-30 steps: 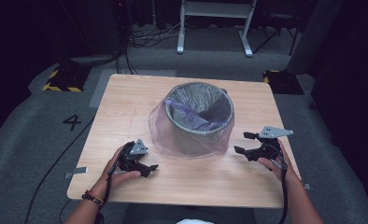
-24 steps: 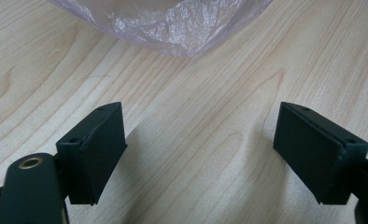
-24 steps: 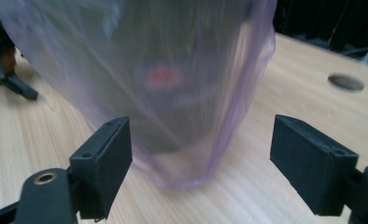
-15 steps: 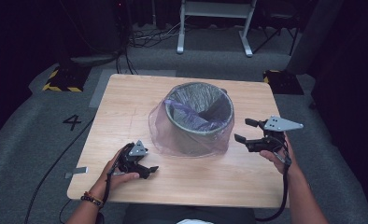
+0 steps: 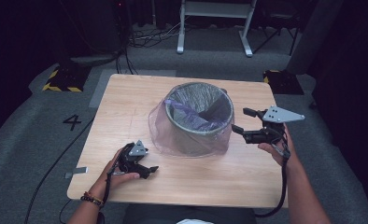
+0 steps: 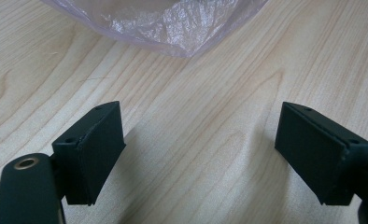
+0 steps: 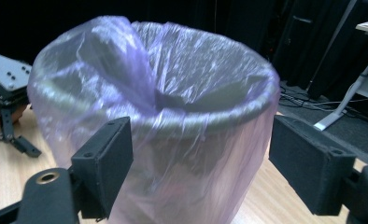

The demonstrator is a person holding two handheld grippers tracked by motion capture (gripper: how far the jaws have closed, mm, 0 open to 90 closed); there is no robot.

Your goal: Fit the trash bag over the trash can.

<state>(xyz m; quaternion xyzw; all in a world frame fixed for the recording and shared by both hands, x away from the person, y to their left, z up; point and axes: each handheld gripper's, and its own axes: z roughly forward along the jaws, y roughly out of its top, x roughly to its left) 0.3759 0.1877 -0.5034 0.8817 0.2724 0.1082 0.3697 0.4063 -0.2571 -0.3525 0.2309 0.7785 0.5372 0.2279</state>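
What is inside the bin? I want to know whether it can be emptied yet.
A thin purple bag lines the bin and drapes over its outside. A loose fold hangs inside; the bottom is dark, so any contents there cannot be told.

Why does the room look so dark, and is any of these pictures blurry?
High view: light falls on the wooden table, the floor beyond fades to black. Left gripper view: sharp wood grain, with soft shadows beside the black jaws. Right gripper view: the purple bag over the bin looks slightly smeared, with pale glare on its crinkles, against a dark background.
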